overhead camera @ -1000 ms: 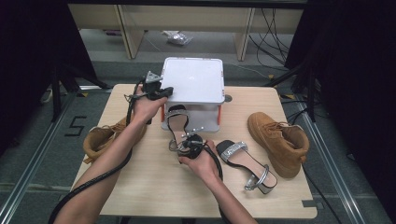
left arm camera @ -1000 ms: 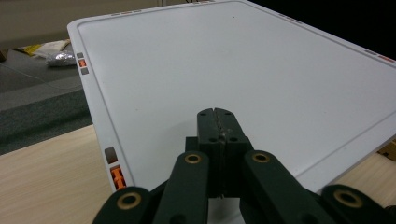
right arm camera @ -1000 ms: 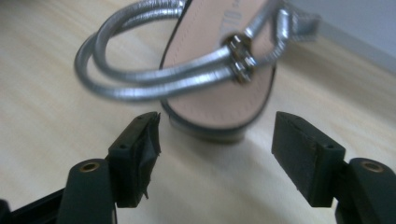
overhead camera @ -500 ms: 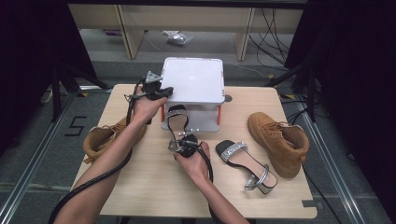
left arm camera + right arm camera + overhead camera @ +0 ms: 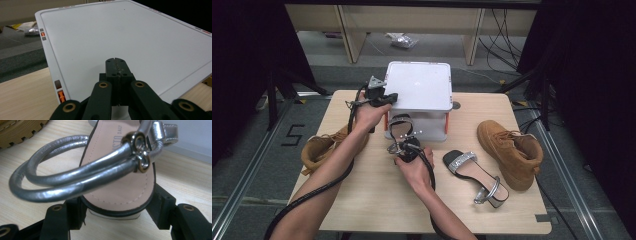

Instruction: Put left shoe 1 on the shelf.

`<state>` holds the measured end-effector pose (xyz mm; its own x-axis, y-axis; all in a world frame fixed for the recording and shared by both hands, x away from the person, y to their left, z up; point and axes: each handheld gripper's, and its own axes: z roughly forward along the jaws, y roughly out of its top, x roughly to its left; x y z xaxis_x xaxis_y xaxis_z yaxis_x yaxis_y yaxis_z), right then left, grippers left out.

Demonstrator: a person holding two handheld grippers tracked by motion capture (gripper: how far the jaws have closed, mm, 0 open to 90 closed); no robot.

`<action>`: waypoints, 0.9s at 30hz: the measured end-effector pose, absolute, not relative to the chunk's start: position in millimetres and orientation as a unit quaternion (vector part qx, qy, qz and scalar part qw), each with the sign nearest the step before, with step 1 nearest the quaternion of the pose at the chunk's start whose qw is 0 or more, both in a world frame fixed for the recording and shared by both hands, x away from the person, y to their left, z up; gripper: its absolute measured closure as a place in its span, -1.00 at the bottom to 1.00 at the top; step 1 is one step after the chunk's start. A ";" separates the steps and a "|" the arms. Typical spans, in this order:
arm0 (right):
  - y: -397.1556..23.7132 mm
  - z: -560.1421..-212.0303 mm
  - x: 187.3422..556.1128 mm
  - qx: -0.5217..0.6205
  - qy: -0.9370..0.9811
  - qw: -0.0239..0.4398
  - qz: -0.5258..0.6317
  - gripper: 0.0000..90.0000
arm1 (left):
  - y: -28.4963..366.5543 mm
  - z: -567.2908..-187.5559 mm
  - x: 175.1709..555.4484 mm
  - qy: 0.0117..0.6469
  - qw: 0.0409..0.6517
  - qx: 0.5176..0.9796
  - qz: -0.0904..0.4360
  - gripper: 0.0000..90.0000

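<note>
right gripper view: right gripper (image 5: 113,207) clamps sandal (image 5: 117,180) heel.

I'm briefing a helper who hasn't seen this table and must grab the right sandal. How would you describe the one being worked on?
Start at the white box at the table's far middle. Against its near side lies a silver-strapped sandal, toe under the box, its heel between the right gripper jaws. The other sandal lies alone farther right, beside a tan boot.
</note>
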<state>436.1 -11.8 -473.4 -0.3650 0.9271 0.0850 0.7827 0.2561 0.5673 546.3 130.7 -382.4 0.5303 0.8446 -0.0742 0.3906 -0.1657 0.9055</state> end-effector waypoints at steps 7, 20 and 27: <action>-9.1 -471.2 449.9 0.565 0.770 0.133 0.266 -0.07 | 129.9 -381.9 546.4 0.423 0.485 0.729 0.233 1.00; -2.7 -470.0 471.1 0.575 0.764 0.142 0.253 -0.07 | 130.4 -381.9 546.6 0.423 0.485 0.729 0.233 1.00; 0.9 -468.6 487.7 0.577 0.760 0.158 0.255 -0.07 | 130.7 -381.8 546.8 0.423 0.485 0.730 0.232 1.00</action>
